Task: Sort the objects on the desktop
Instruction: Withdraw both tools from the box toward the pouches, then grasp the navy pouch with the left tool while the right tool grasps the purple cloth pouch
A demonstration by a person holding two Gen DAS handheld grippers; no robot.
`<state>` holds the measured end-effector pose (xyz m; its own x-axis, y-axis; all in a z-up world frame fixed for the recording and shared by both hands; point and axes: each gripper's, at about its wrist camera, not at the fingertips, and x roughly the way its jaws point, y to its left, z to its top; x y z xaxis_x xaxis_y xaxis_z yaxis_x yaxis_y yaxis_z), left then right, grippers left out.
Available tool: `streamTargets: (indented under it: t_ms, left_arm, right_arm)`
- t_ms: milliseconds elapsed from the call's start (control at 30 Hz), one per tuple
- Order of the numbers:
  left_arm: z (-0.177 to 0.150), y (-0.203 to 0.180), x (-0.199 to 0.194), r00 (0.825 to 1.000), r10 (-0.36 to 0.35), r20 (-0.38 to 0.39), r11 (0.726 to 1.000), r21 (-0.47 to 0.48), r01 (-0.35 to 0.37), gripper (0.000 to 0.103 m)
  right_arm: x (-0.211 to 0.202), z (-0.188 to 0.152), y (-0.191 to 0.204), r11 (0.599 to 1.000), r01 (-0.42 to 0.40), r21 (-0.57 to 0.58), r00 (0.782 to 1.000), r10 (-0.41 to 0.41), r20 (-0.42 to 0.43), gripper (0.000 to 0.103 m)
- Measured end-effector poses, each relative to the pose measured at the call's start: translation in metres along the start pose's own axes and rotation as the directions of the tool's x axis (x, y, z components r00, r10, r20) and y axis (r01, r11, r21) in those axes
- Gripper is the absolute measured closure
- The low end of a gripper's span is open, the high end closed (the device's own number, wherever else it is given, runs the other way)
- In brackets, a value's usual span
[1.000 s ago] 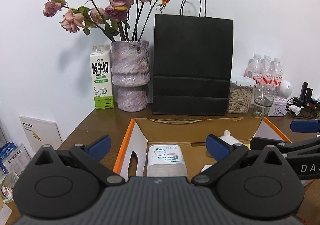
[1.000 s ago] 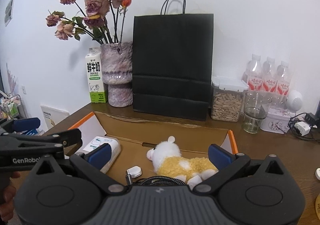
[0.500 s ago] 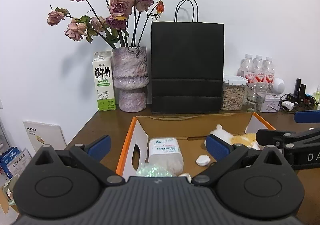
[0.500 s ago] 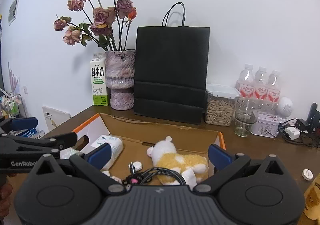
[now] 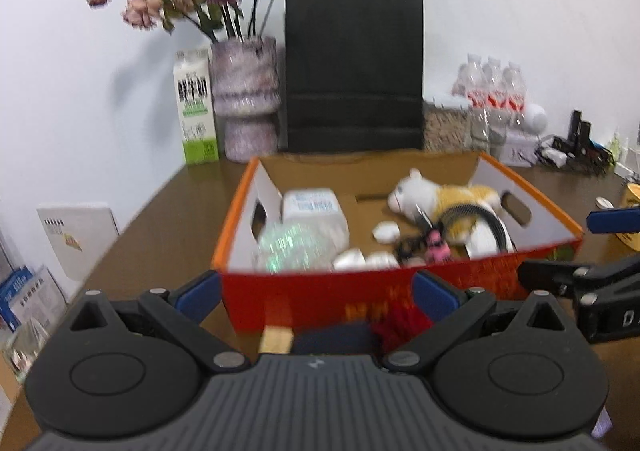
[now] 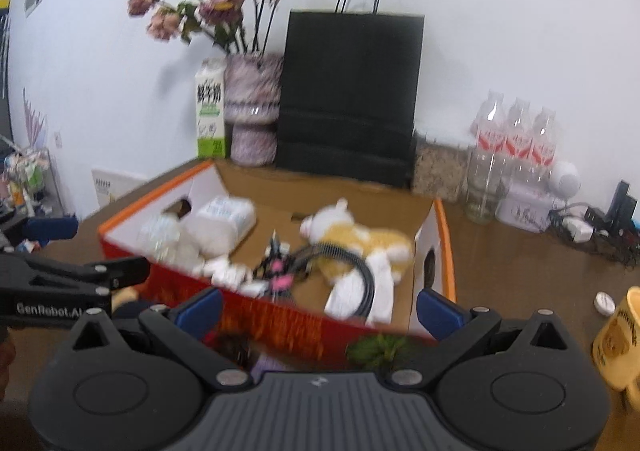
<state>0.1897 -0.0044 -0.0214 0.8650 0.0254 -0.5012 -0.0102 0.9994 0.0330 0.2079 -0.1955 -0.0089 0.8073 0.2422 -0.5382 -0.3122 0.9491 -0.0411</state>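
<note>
An open red and orange cardboard box (image 5: 360,291) (image 6: 280,315) sits on the brown desk. Inside lie a white and yellow plush toy (image 5: 440,195) (image 6: 360,239), a white packet (image 5: 316,211) (image 6: 224,219), a shiny clear bag (image 5: 292,247), a black cable (image 6: 360,271) and small white items. My left gripper (image 5: 316,287) is open and empty, held back in front of the box's near wall. My right gripper (image 6: 316,303) is open and empty, also in front of the box. Both views are blurred.
A black paper bag (image 5: 354,71), a vase of dried roses (image 5: 246,99), a milk carton (image 5: 196,107), water bottles (image 6: 516,135), a seed jar (image 6: 438,171) and a glass (image 6: 482,187) stand at the back. A yellow mug (image 6: 620,339) and cables (image 6: 592,227) are at the right.
Both grippers have pulled back and up from the box; its red front wall and more of its contents now show. Both stay open and empty.
</note>
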Motion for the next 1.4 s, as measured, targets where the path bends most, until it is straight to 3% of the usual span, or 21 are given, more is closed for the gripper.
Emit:
streamTargets:
  t_ms: [433,667,833,967,1033,1133,1233,1300,1400]
  left_arm:
    - [-0.041,-0.011,0.010,0.988,-0.012,-0.157,1.000,0.002,0.012,0.000]
    - [-0.047,-0.006,0.015,0.985,-0.037,-0.171,0.999,-0.027,0.033,0.000]
    - [-0.051,0.001,0.014,0.980,-0.091,-0.178,0.995,-0.056,0.082,0.018]
    - [-0.052,0.000,0.013,0.980,-0.104,-0.170,0.994,-0.036,0.099,0.025]
    - [-0.053,0.000,0.012,0.980,-0.109,-0.167,0.994,-0.026,0.106,0.029]
    - [-0.054,0.002,0.010,0.980,-0.118,-0.163,0.993,-0.023,0.116,0.031]
    - [-0.054,0.002,0.009,0.980,-0.119,-0.157,0.993,-0.020,0.118,0.032]
    - [-0.054,0.001,0.008,0.981,-0.117,-0.153,0.993,-0.016,0.116,0.033]
    - [-0.055,0.001,0.006,0.982,-0.119,-0.146,0.993,-0.016,0.118,0.034]
  right_arm:
    - [-0.003,-0.057,0.017,0.999,0.022,0.044,0.989,-0.016,-0.147,0.000]
    - [0.003,-0.067,0.020,0.997,0.030,0.077,0.983,-0.016,-0.182,0.000]
    - [0.011,-0.070,0.021,0.995,0.033,0.092,0.981,-0.015,-0.192,0.001]
    - [0.012,-0.070,0.021,0.996,0.027,0.091,0.984,-0.011,-0.178,0.002]
    - [0.011,-0.070,0.022,0.996,0.024,0.087,0.986,-0.009,-0.168,0.007]
    - [0.008,-0.068,0.023,0.996,0.018,0.083,0.988,-0.006,-0.151,0.025]
    - [0.004,-0.067,0.025,0.997,0.003,0.071,0.990,0.007,-0.139,0.049]
    - [0.002,-0.066,0.026,0.998,-0.006,0.067,0.991,0.015,-0.132,0.078]
    - [0.000,-0.066,0.025,0.997,-0.021,0.072,0.992,0.030,-0.123,0.088]
